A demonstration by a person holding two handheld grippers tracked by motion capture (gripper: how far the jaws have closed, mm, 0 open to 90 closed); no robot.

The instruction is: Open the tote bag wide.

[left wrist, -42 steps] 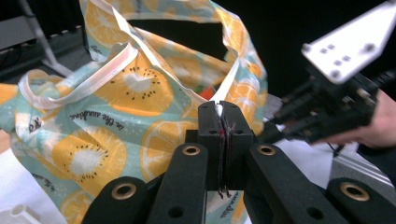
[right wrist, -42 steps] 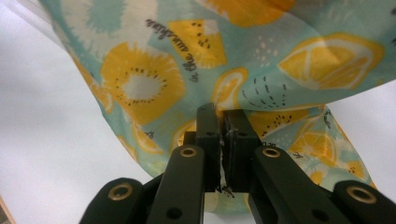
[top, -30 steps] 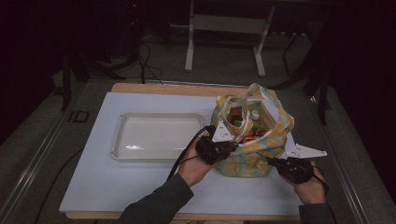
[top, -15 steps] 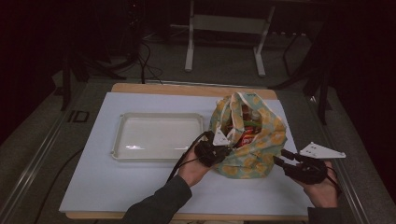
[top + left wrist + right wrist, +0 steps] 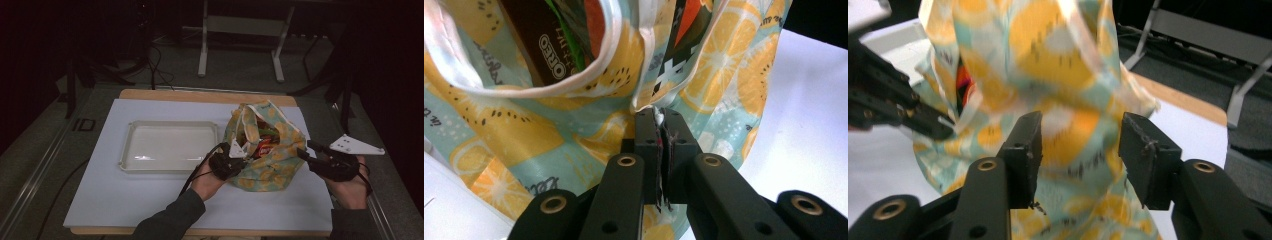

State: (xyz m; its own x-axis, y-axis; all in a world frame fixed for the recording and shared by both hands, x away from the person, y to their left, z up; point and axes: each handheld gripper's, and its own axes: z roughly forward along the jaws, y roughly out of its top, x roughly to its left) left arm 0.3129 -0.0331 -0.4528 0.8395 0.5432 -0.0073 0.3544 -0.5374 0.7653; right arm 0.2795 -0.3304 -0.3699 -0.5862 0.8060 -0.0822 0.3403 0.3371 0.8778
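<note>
Bag (image 5: pixel 549 135) rim pinched in left gripper (image 5: pixel 659 125) jaws; right gripper (image 5: pixel 1078 150) jaws just opened.

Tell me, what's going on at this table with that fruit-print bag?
A person is working on a lemon-print cloth bag of snacks with a hand-held gripper in each hand. The left gripper is shut on the bag's rim, pinching the fabric. The right gripper has just been opening: its jaws stand apart beside the bag, gripping nothing. An empty white tray sits on the table left of the bag.

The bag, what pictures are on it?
Orange and yellow citrus slices on pale teal cloth cover the bag; the left gripper view shows it best.
</note>
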